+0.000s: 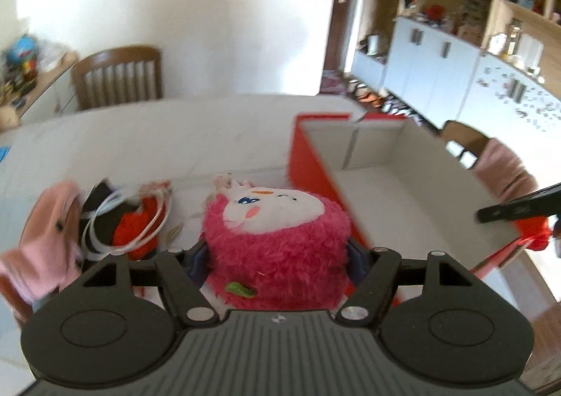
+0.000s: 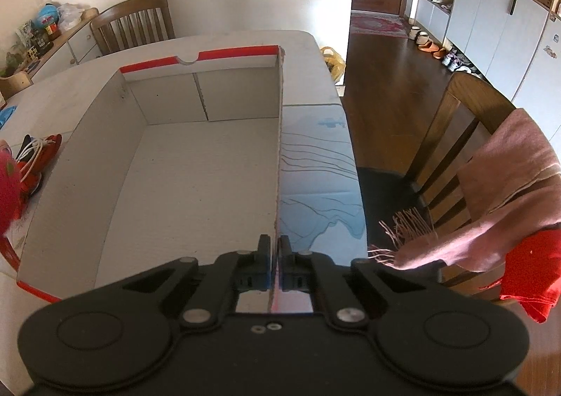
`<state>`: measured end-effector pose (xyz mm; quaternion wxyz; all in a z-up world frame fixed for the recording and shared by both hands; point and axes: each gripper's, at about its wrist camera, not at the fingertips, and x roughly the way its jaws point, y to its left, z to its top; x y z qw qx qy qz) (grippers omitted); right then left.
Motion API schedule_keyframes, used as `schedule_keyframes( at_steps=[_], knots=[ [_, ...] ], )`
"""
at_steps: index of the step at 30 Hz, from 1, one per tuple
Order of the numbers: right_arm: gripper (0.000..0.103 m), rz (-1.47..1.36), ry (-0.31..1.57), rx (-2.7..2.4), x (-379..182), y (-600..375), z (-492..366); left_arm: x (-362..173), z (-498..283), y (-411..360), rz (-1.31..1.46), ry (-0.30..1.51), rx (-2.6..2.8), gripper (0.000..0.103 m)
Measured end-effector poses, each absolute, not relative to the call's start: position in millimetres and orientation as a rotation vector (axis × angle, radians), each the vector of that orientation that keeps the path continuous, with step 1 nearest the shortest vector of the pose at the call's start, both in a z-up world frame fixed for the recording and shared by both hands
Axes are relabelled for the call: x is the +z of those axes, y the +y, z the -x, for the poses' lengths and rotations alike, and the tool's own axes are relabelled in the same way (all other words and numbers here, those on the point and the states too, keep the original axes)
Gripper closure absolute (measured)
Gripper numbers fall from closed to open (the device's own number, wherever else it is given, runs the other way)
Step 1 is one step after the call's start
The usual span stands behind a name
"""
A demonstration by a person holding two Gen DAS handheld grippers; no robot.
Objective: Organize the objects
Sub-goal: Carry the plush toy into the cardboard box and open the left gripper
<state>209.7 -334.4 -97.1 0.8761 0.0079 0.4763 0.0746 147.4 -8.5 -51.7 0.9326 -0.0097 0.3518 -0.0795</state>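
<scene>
My left gripper [image 1: 277,255] is shut on a fuzzy pink plush toy [image 1: 277,245] with a white face, held just left of the red cardboard box [image 1: 385,185]. The box is open, with a bare grey inside [image 2: 196,185]. My right gripper [image 2: 275,245] is shut on the box's right wall [image 2: 279,150] near its front corner; it also shows at the right edge of the left wrist view [image 1: 519,208]. A red and black pouch with white cords [image 1: 129,224] and a pink soft item [image 1: 49,238] lie on the table to the left. The pouch also shows in the right wrist view [image 2: 35,157].
The white table [image 1: 157,136] carries the box. Wooden chairs stand at the far side [image 1: 119,77] and at the right [image 2: 466,136], the right one draped with a pink scarf [image 2: 508,192] and a red cloth [image 2: 529,273]. White cabinets [image 1: 438,73] line the right wall.
</scene>
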Motion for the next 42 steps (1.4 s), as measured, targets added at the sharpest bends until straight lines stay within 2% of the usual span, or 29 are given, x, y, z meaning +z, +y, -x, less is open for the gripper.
schedule_keyframes(
  at_steps=[7, 14, 32, 42],
  knots=[
    [0.100, -0.023, 0.992, 0.160, -97, -335, -209, -16, -166, -52, -0.036, 0.671, -0.300, 0.031],
    [0.100, -0.019, 0.993, 0.164, -98, -335, -209, -15, -213, -96, -0.055, 0.718, -0.376, 0.031],
    [0.099, -0.042, 1.007, 0.172, -100, -340, -218, -98, -310, -172, -0.200, 0.915, -0.394, 0.031],
    [0.099, -0.042, 1.012, 0.168, -100, -339, -220, -126, -334, -172, -0.201, 1.003, -0.399, 0.031]
  ],
)
